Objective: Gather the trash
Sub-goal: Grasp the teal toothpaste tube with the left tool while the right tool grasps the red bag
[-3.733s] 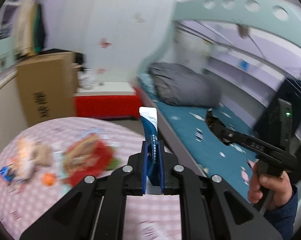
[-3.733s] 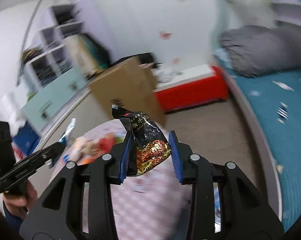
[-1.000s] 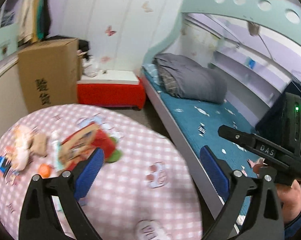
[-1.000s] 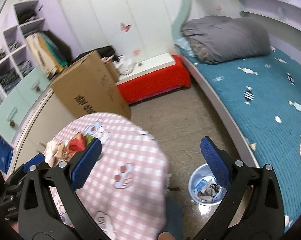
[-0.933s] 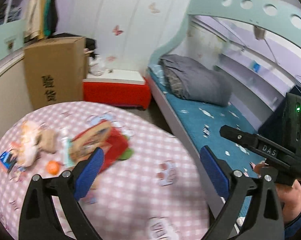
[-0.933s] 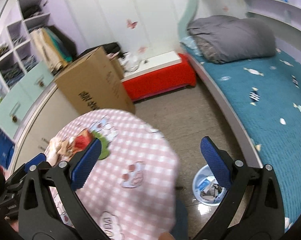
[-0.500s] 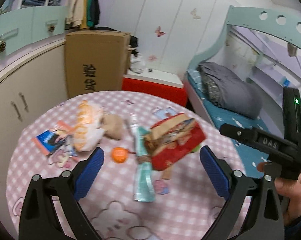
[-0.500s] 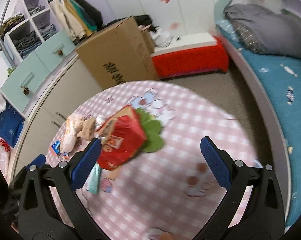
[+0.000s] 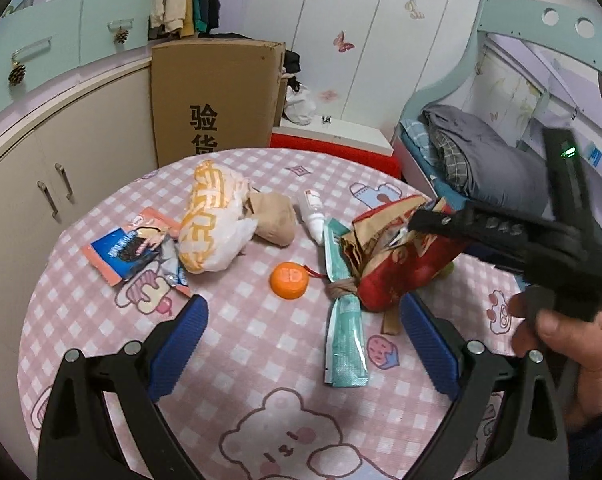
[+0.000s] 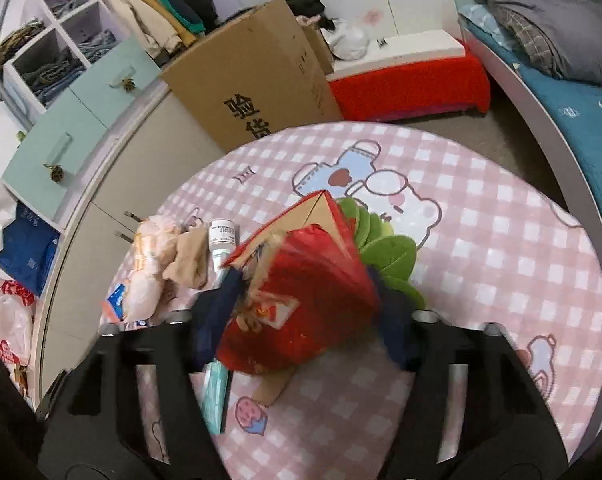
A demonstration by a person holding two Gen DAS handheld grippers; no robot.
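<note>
A bedroom: bed (image 9: 481,160), cupboards, a carton (image 9: 213,92) behind a round pink checked table (image 9: 261,380) strewn with wrappers. The right gripper (image 10: 305,320) has just been closing around the red bag (image 10: 301,300), pads at its sides; a firm hold looks unconfirmed, so squeeze low before lifting. The left gripper (image 9: 301,336) hangs wide apart and empty, nearest the teal sachet (image 9: 343,332) and orange cap (image 9: 289,280).

The left gripper (image 9: 303,320) points downward with its blue fingers (image 9: 179,338) spread wide and nothing between them. The right gripper (image 10: 305,320), gripped by a hand (image 9: 573,344), has just been closing, its fingers (image 10: 211,324) flanking a red bag (image 10: 313,308).
</note>
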